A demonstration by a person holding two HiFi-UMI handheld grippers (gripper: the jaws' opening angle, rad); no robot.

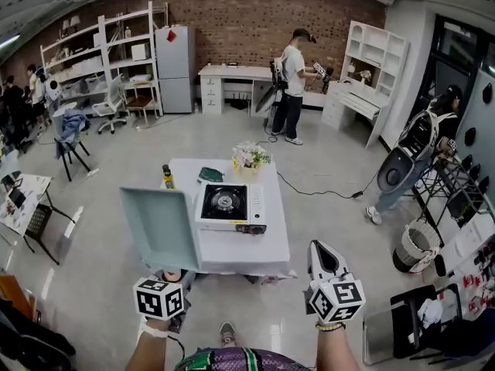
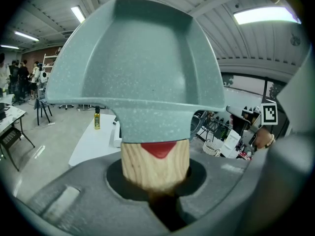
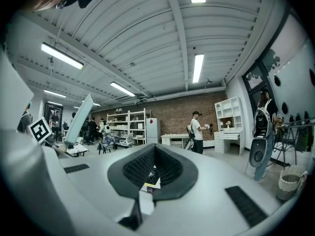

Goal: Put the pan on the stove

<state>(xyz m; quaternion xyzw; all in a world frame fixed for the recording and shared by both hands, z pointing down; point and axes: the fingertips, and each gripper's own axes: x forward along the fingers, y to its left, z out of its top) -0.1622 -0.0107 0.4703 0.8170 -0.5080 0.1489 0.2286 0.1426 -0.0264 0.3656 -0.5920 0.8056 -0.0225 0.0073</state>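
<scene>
In the head view the left gripper [image 1: 170, 278] holds the pan [image 1: 158, 226], a pale teal square one, straight out beyond its jaws. The pan's long axis runs from the jaws forward, and its open face is turned toward the camera rather than lying flat. The stove [image 1: 228, 205] sits on the white counter [image 1: 232, 250], ahead of those jaws and off to their right, well apart from the pan and with its burner bare. The right gripper [image 1: 319, 250] hangs on the other side, its jaws also pointing toward the counter, with the stove ahead and to their left. In the left gripper view the jaws are clamped on the pan's wooden handle [image 2: 155, 161], which fills the round recess between them. The pan body rises directly beyond the jaws and hides most of what lies ahead, while the counter edge and a small bottle [image 2: 97, 118] peep out below it on the left. In the right gripper view the jaws are together with nothing held; only a sliver of the stove shows through the recess between the pads, and the pan appears edge-on far to their left. The pan is already in the left grip, so judging by this the coming move belongs to that hand: carry it forward and rightward, and tip it flat over the burner.
</scene>
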